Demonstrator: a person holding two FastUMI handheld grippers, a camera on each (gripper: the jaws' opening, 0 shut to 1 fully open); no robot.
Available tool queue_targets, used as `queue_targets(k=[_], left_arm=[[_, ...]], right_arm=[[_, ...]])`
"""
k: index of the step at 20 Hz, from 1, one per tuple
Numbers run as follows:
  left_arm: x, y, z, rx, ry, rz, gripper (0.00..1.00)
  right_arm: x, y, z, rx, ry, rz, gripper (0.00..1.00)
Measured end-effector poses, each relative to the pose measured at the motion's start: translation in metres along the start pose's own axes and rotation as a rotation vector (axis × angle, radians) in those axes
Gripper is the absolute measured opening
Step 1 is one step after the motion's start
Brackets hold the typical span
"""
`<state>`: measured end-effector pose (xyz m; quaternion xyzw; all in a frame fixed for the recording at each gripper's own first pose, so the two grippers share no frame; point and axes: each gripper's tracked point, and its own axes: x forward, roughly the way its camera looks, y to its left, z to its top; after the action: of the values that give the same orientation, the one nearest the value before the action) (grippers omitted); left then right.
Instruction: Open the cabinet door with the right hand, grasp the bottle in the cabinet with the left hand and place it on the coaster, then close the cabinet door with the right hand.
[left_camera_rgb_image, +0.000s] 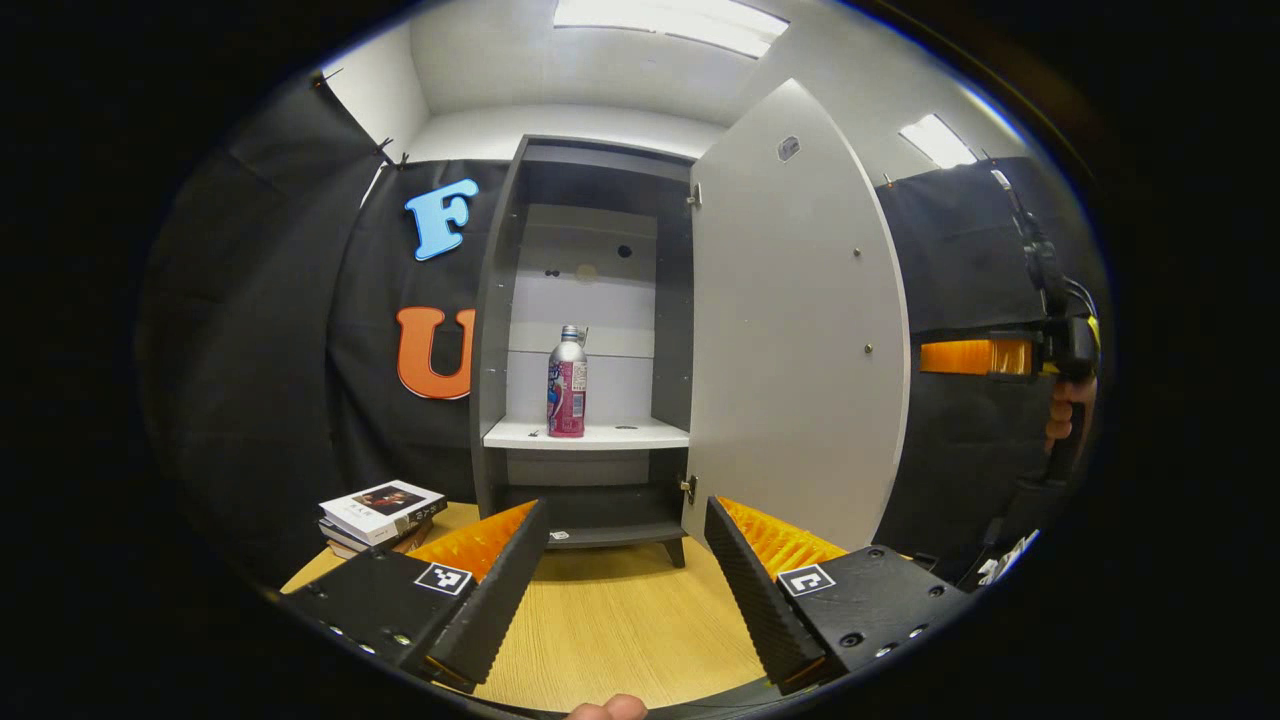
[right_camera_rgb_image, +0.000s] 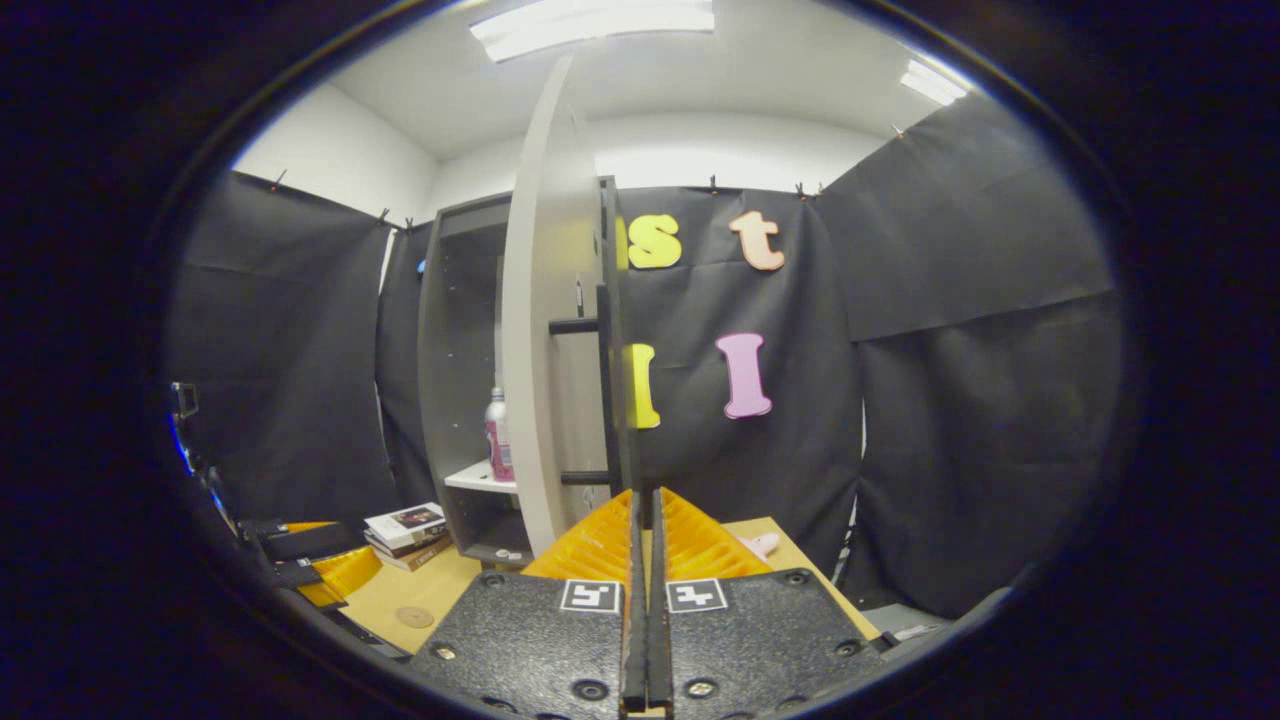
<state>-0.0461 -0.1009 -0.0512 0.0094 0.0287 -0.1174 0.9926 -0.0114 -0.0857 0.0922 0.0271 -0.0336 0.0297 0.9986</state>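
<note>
- Wooden counter (left_camera_rgb_image: 610, 620) in black-cloth booth; grey cabinet (left_camera_rgb_image: 492, 330) stands at back, door (left_camera_rgb_image: 790, 330) swung wide open.
- Bottle (left_camera_rgb_image: 567, 382) upright on white shelf (left_camera_rgb_image: 590, 434) inside cabinet, nothing beside it.
- Left claw (left_camera_rgb_image: 625, 575) spread wide, empty, low over counter, well short of shelf, lined up w/ bottle.
- Right claw (right_camera_rgb_image: 641, 600) pressed together, tips near door's handle (right_camera_rgb_image: 603, 395); can't tell if it pinches anything.
- Step in hand, prob: left reach for bottle. Raise claw to mid-body height, go straight in, stay clear of door edge, close on body below neck.
- Coaster (right_camera_rgb_image: 414, 617) lies on counter near books (right_camera_rgb_image: 405, 527); set bottle down centred there.
</note>
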Motion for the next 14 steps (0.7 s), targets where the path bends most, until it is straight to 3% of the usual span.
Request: queue_targets(k=[1,3,4,6,9,12,14], left_arm=[[-0.001,0.001,0.001,0.0,-0.002,0.001,0.95],[-0.003,0.003,0.005,0.006,-0.012,0.011,0.95],[-0.004,0.005,0.007,0.01,-0.017,0.016,0.95],[-0.004,0.008,0.012,0.022,-0.026,0.029,0.95],[0.004,0.018,0.024,0.037,-0.058,0.051,0.95],[0.02,0.032,0.041,0.068,-0.09,0.085,0.95],[0.04,0.038,0.052,0.074,-0.111,0.097,0.95]], right_arm=[[-0.001,0.001,-0.006,0.001,0.004,0.003,0.04],[0.001,0.0,-0.007,-0.001,-0.001,-0.002,0.16],[0.003,-0.004,-0.007,-0.007,-0.008,-0.015,0.32],[0.006,-0.009,-0.011,-0.017,-0.004,-0.039,0.54],[0.009,-0.001,-0.019,0.009,0.013,0.002,0.66],[0.01,-0.004,-0.025,0.016,0.017,0.008,0.89],[0.009,-0.004,-0.027,0.021,0.019,0.017,0.92]])
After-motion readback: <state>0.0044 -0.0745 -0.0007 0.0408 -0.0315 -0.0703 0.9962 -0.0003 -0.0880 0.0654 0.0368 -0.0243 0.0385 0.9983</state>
